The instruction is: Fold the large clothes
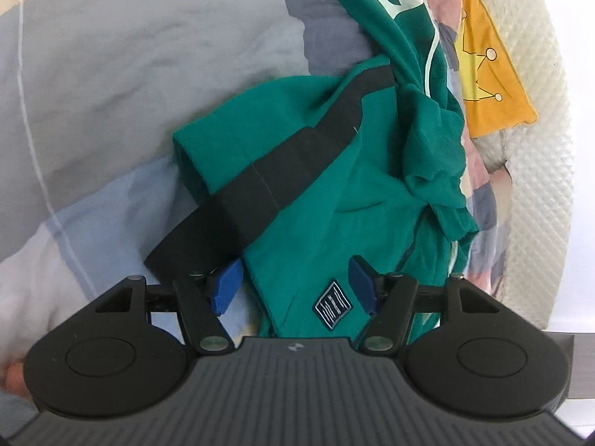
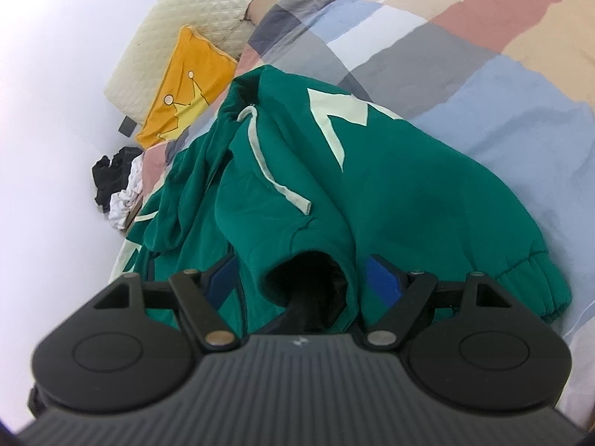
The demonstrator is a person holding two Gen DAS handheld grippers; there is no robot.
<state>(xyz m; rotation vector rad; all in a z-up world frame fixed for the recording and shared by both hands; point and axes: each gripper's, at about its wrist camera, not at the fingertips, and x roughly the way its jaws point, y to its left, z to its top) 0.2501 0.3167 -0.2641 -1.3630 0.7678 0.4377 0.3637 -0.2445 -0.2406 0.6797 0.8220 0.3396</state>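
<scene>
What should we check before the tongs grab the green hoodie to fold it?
1. Left tongs open: ok, blue pads apart, green hoodie between them, not pinched.
2. Right tongs open: ok, wide around a bunched fold.
3. Hoodie flat enough: not ok, crumpled and twisted.
4. Black strip lying straight: not ok, it runs slantwise over the fabric.
5. Drawstring tucked away: not ok, loose on top.
6. Yellow cushion clear of the hoodie: ok.
</scene>
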